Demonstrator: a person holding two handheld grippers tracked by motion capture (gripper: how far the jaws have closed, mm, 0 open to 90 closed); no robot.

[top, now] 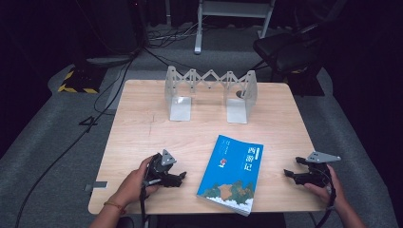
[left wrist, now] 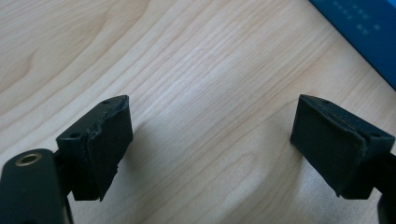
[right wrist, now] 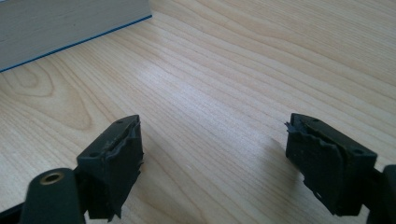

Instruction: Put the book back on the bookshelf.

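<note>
A blue book [top: 231, 173] with a painted landscape on its cover lies flat near the table's front edge, between my two grippers. My left gripper [top: 181, 178] rests low on the wood just left of the book, jaws wide apart with nothing between them; its own view has the left gripper [left wrist: 212, 144] over bare wood and the book's blue corner [left wrist: 369, 28] at the upper right. My right gripper [top: 290, 173] sits to the right of the book, open and empty. In its view the right gripper [right wrist: 212, 161] faces the book's page edge [right wrist: 65, 23].
An expandable metal book rack [top: 211, 92] with two upright end plates stands at the back middle of the wooden table [top: 138, 133]. Beyond the table are cables on a grey floor, a chair [top: 290, 50] at the back right and a stand base [top: 78, 80] at the back left.
</note>
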